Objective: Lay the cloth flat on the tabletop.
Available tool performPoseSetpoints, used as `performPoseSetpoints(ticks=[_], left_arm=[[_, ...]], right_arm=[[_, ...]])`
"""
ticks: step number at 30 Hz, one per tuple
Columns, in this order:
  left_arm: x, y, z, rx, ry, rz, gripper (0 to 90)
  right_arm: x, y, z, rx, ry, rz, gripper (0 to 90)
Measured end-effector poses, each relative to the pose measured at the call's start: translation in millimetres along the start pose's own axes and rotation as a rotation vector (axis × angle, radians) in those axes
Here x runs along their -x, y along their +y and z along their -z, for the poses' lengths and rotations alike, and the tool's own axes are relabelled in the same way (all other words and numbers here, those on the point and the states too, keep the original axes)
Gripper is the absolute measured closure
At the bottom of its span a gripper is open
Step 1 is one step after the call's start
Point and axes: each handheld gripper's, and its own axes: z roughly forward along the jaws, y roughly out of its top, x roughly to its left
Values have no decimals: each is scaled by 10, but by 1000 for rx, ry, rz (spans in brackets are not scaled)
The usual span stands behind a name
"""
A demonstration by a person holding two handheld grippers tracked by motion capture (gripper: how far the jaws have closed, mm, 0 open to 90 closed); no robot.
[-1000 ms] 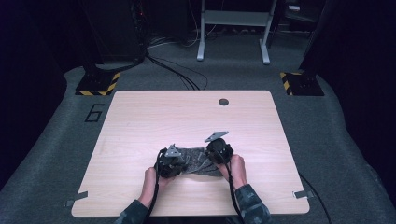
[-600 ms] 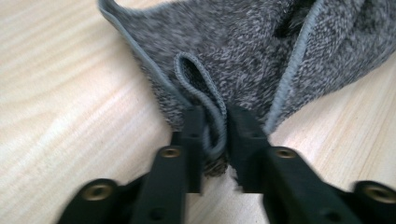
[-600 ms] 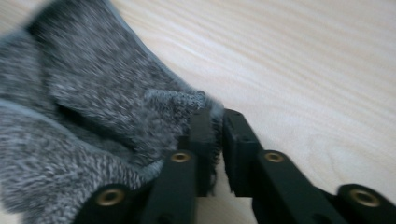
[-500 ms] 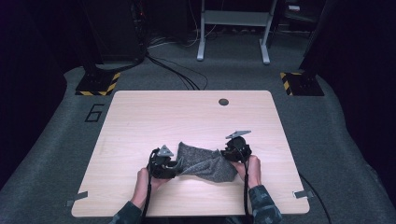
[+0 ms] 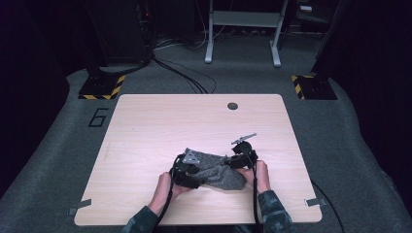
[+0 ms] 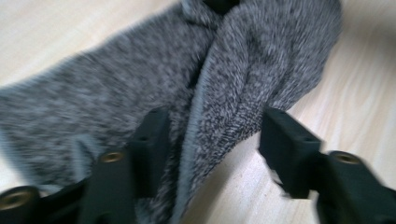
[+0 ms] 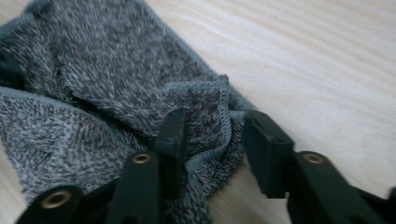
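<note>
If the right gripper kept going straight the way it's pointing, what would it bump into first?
Most likely the grey cloth. In the right gripper view, the right gripper points along the table with its jaws apart, and a hemmed corner of the cloth already lies between them. More cloth is bunched just ahead, though exact depth is hard to judge.

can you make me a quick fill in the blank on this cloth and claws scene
1. The crumpled cloth on the table is ____ in colour.
2. The left claw has its jaws ____, with a fold of cloth between them.
3. The right claw is at the cloth's hemmed ____.
4. The round hole lies near the table's ____ edge.

Missing words: grey; open; corner; far
</note>
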Motion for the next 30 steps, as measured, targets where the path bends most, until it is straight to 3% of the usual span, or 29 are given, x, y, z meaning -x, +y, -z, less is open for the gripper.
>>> performPoseSetpoints(ticks=[1,2,5,7,12,14,15,17,20,21,22,23,25,27,28,29,30], left_arm=[[13,-37,-31,-6,5,-10,674],[6,-56,-25,-1,-1,-14,737],[-22,-98,34,8,-7,-15,841],[-43,-133,92,20,-21,-15,851],[-86,-224,244,33,-15,-18,850],[-134,-314,322,35,-18,-3,843],[-148,-342,330,28,-14,1,835],[-167,-378,337,19,-24,15,796],[-173,-365,366,23,-35,30,582],[-141,-292,424,53,-26,43,493],[-141,-292,424,53,-26,43,452],[-79,-185,464,96,-35,26,436],[-40,-119,469,98,-34,7,371],[95,49,336,74,-46,-51,364],[95,49,336,74,-46,-51,369],[139,101,181,35,-37,-77,381],[139,101,181,35,-37,-77,409]], right_arm=[[-26,-8,-36,-6,-4,-1,760],[-37,-17,-37,0,-19,-3,817],[-26,-25,-24,16,-28,15,875],[-13,-25,11,38,-58,29,880],[61,-21,186,94,-97,11,879],[141,-29,285,128,-154,-3,878],[171,-37,285,130,-177,-11,878],[243,-61,226,111,-175,-30,872],[280,-93,125,75,-187,-44,812],[270,-99,143,91,-188,-52,760],[251,-102,188,110,-192,-61,740],[225,-106,244,129,-189,-67,673],[172,-115,343,168,-179,-71,624],[82,-135,395,178,-171,-56,571],[82,-135,395,178,-171,-56,571],[1,-168,358,159,-93,-51,552],[1,-168,358,159,-93,-51,552]])
